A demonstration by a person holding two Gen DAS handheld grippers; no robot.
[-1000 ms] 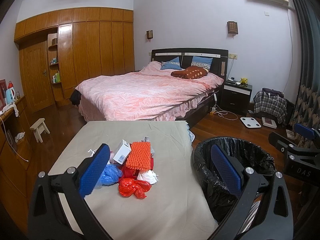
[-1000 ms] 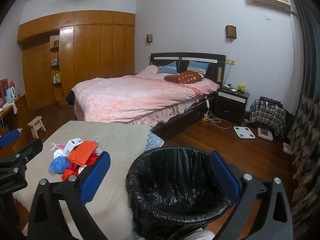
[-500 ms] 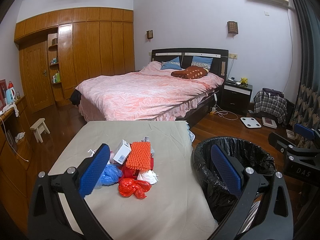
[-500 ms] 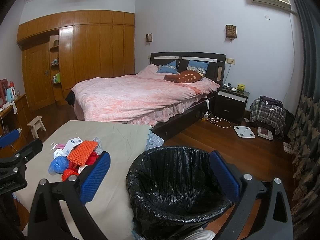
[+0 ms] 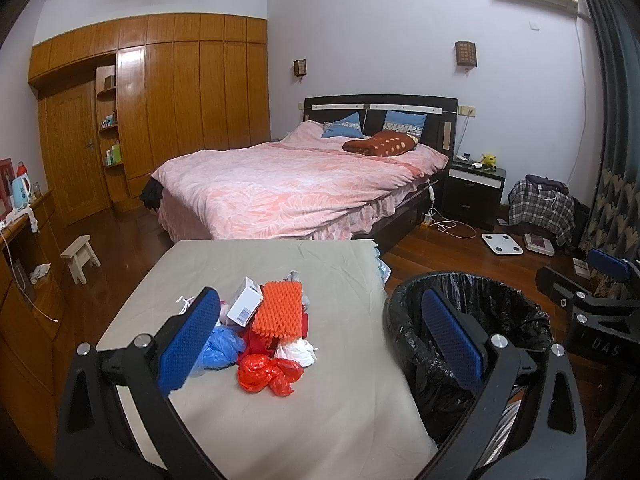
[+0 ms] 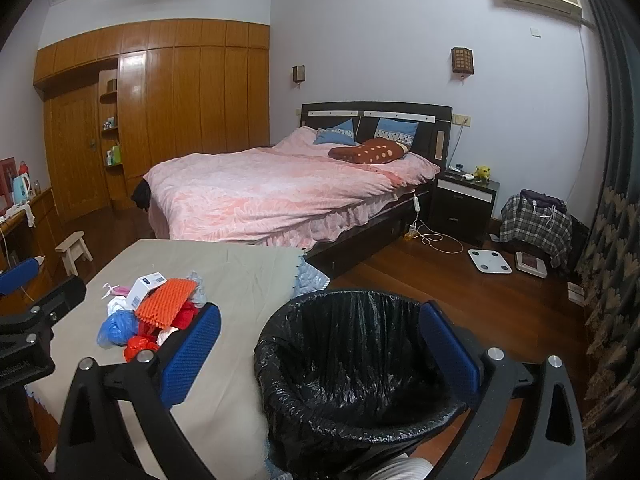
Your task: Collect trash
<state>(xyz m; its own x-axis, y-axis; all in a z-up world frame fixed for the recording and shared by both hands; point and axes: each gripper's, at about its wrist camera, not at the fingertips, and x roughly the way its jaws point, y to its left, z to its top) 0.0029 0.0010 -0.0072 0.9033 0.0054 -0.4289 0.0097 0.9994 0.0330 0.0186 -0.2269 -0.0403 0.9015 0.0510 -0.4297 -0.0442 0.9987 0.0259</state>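
A pile of trash lies on the beige table (image 5: 328, 412): an orange foam net (image 5: 280, 308), a white box (image 5: 245, 306), a blue bag (image 5: 218, 346), a red bag (image 5: 266, 374) and a white wad (image 5: 297, 351). The pile also shows in the right wrist view (image 6: 154, 314). A bin lined with a black bag (image 5: 476, 320) (image 6: 356, 356) stands right of the table. My left gripper (image 5: 320, 332) is open and empty, above the table's near part, behind the pile. My right gripper (image 6: 320, 346) is open and empty, above the bin's near rim.
A bed with a pink cover (image 5: 296, 184) stands beyond the table. A wooden wardrobe (image 5: 160, 112) fills the left wall. A small stool (image 5: 80, 258), a nightstand (image 5: 476, 192), a floor scale (image 5: 502, 243) and a curtain (image 5: 616, 200) are around.
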